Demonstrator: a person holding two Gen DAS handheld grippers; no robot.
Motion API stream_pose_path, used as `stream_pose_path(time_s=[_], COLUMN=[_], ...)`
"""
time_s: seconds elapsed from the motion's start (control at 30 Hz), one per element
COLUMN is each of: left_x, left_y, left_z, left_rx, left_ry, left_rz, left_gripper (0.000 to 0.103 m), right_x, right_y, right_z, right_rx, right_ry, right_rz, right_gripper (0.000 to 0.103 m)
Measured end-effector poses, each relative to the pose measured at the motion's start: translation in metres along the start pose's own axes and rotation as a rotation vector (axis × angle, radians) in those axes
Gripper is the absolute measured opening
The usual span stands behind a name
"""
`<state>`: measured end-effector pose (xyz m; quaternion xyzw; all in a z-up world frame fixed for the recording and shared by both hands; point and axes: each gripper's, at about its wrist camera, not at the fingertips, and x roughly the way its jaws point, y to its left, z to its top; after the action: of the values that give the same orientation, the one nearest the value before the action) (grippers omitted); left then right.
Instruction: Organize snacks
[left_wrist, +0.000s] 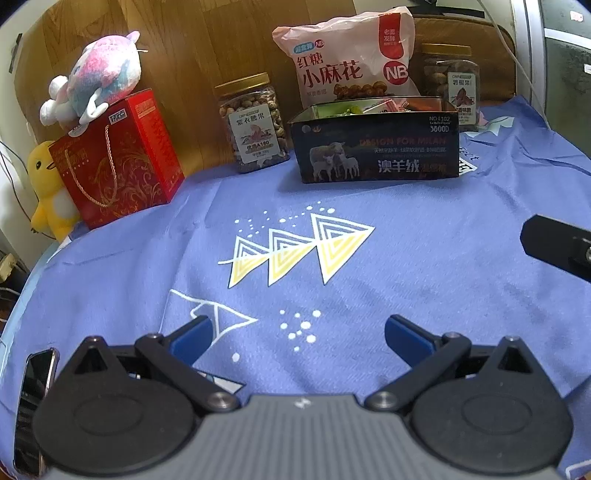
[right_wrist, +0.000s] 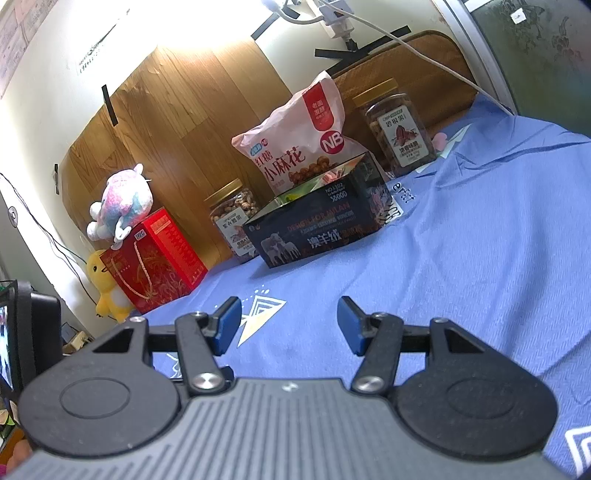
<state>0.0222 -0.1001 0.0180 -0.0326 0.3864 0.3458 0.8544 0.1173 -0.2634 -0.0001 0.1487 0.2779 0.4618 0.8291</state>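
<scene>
Left to right along the top of the left wrist view: red gift box (left_wrist: 122, 162) with plush toy (left_wrist: 99, 74) on top and yellow duck (left_wrist: 48, 188) beside it, cashew jar (left_wrist: 255, 125), dark open box (left_wrist: 376, 147) with pink snack bag (left_wrist: 351, 55) standing behind it, pecan jar (left_wrist: 450, 81) at upper right. All sit at the far edge of the blue cloth (left_wrist: 406, 240).

Progress, my read: some wrapped snacks already sit in the dark box; bag and both jars are outside it. The cloth's centre is bare, so the loose items look done.

Left gripper (left_wrist: 295, 332): jaws wide apart, empty. Right gripper (right_wrist: 288, 325): partly open, nothing between the pads.

View differences: only the left view shows a phone (left_wrist: 35, 398) at lower left; only the right shows a screen (right_wrist: 7, 347) at the left edge and the wall cable (right_wrist: 424, 48).
</scene>
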Motion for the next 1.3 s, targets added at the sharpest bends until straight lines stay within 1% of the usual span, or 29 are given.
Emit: stream_pose_path(time_s=[0.77,1.0,1.3], left_x=[-0.004,-0.0015,0.0024], left_y=[-0.0019,-0.0015,-0.0002], left_z=[0.0006,0.0006,-0.0001], left_rx=[0.013,0.011,0.004], left_ry=[0.004,0.018,0.041], left_rz=[-0.032,-0.04,-0.07], left_gripper=[0.103,0.103,0.103], right_x=[-0.0007,-0.0009,-0.0011], right_y=[-0.0008,-0.0009,-0.0008], right_z=[0.0003,0.0006,-0.001], right_rx=[0.003,0.005,0.007], right_ry=[0.0,0.0,-0.001], right_rz=[0.0,-0.002,-0.007], right_gripper=[0.06,0.06,0.06])
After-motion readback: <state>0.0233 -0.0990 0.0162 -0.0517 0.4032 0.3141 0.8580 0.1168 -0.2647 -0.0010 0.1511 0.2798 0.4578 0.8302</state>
